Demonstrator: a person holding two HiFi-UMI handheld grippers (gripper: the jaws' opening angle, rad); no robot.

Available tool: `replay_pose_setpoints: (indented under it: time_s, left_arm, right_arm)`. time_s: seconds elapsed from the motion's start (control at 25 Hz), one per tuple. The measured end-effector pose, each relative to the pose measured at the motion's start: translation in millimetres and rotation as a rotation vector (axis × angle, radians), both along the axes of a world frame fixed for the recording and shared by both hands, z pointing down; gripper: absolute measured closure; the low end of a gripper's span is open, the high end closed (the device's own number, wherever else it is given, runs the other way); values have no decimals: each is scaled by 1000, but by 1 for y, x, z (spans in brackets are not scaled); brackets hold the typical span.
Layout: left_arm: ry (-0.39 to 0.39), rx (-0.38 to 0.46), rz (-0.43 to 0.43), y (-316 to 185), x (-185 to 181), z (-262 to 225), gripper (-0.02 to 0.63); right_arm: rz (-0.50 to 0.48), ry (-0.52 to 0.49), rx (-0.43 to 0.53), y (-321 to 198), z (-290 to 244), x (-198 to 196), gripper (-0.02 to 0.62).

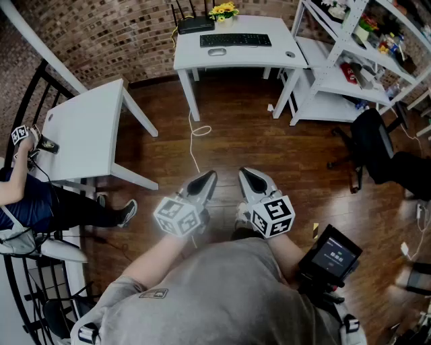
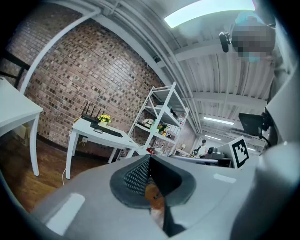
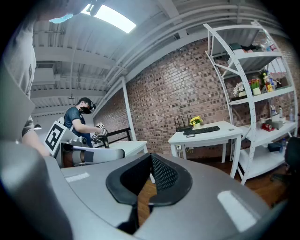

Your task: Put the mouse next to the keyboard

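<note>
Head view: my two tongs sit side by side just ahead of my chest, both forearms bent in from the elbows, and both point toward twelve o'clock, about level over the wood floor. The left tongs (image 1: 205, 178) are clenched on nothing. In the left gripper view the pads meet at the tips, and only floor shows through the slit beneath. The right tongs (image 1: 249, 176) are clenched and empty too, tips together. Each carries one marker cube, and the cubes hide most of my hands.

One loose cable (image 1: 197, 135) trails on the floor at twelve o'clock. Well beyond it stands one white desk (image 1: 269, 59). It bears one keyboard (image 1: 235, 40) and one mouse (image 1: 217, 52). The mouse lies just beside the keyboard's near edge, at seven o'clock from its middle, well apart from both tongs. Also there are one router (image 1: 195, 25), its antennas cut off by the top edge, one bunch of yellow flowers (image 1: 223, 11), and one small round thing (image 1: 290, 54) I cannot identify.

A second white table (image 1: 87, 131) stands at ten o'clock, with another person (image 1: 40, 195) seated at nine, partly cut off by the left edge. One white shelf unit (image 1: 323, 81) is at two o'clock, its contents too small to tell apart. One black chair (image 1: 374, 145) is at three, and one small screen (image 1: 335, 255) sits at five by my hip.
</note>
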State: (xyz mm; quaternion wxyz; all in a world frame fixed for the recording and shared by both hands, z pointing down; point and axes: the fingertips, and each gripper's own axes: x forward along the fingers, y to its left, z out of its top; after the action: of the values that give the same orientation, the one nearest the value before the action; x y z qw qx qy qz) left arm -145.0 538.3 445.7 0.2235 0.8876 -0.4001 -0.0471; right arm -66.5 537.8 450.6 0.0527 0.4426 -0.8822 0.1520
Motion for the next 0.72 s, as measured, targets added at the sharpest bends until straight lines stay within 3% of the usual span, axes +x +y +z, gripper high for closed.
replay_pose_setpoints:
  time_s: [0.4, 0.56, 0.72]
  left_arm:
    - [1, 4, -93, -115, 43, -24, 612]
    - [12, -44, -124, -154, 49, -11, 612]
    - [14, -34, -139, -222, 44, -5, 612]
  right_arm:
    - [-65, 3, 15, -111, -14, 55, 581]
    - [-98, 2, -11, -156, -5, 61, 581]
    - [-115, 19, -15, -224, 2, 56, 581]
